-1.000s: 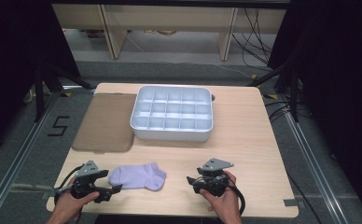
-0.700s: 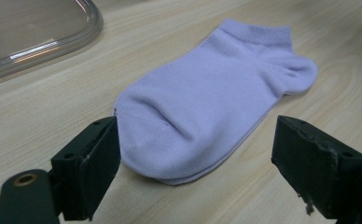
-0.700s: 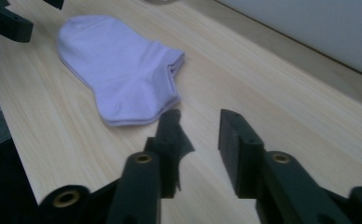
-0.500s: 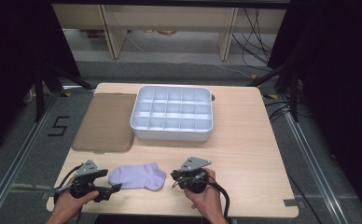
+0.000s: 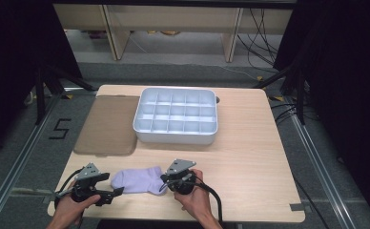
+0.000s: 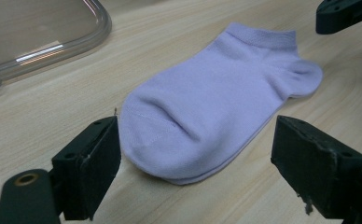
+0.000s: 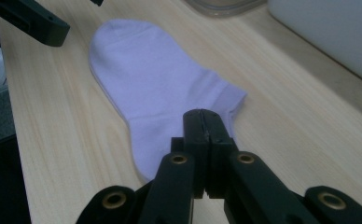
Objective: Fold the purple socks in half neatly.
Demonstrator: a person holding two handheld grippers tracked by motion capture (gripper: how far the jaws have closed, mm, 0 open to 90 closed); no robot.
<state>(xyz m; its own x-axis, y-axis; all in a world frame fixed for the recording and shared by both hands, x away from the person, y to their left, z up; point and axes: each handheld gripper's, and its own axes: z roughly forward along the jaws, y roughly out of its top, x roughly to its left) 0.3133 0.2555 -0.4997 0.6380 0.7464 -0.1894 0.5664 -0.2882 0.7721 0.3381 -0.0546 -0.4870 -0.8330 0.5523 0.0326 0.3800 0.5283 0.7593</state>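
A pale lilac ankle sock [image 5: 138,180] lies flat near the table's front edge. My left gripper [image 5: 114,195] is open at the sock's toe end; in the left gripper view its two jaws stand wide apart on either side of the sock [image 6: 216,102], not touching it. My right gripper [image 5: 166,180] has just been closing and is now shut. In the right gripper view its tips [image 7: 202,116] meet over the cuff end of the sock [image 7: 156,84], and I see no fabric pinched between them.
A white compartment tray [image 5: 176,136] stands at the middle back of the wooden table [image 5: 250,157]. A brownish translucent lid [image 5: 107,125] lies left of it. A hand holds each gripper at the front edge.
My right gripper has moved left along the front edge up to the sock's cuff end, and its jaws have come together. The left gripper and the sock have stayed put.
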